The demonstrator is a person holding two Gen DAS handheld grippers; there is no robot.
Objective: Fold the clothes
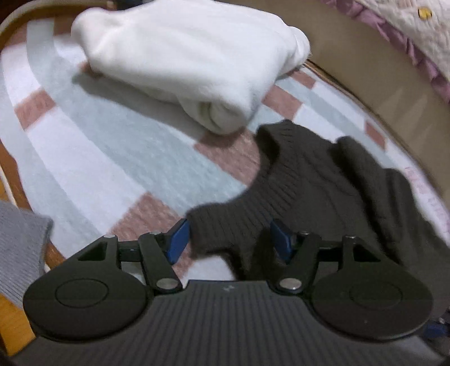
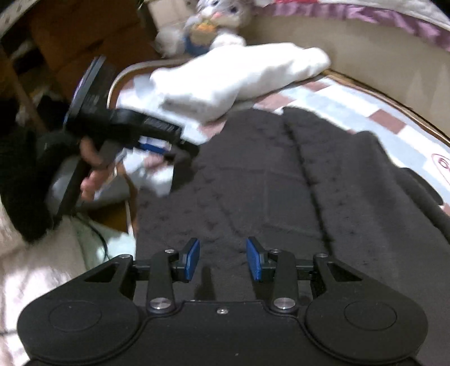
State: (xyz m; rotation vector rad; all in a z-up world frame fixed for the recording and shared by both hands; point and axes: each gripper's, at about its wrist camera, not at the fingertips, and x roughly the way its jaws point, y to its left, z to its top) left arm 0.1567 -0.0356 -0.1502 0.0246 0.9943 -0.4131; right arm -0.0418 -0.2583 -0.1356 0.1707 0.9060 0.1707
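Dark sweater (image 1: 323,191) collar lies between left gripper (image 1: 230,242) fingers.

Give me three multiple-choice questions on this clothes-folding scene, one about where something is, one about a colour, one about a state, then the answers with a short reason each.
1. Where does the folded white garment lie relative to the dark knit sweater?
A. Beyond it on the checked cloth
B. Underneath it
C. On the floor

2. What colour are the gripper pads?
A. Red
B. Blue
C. Yellow

3. How does the right gripper stand?
A. Clamped on the white garment
B. Holding the plush rabbit
C. Jaws apart above the sweater, gripping nothing

Answers:
1 A, the white bundle rests farther away on the cloth, apart from the sweater.
2 B, both wrist views show blue pads.
3 C, sweater fabric shows through the gap and neither pad presses on it.
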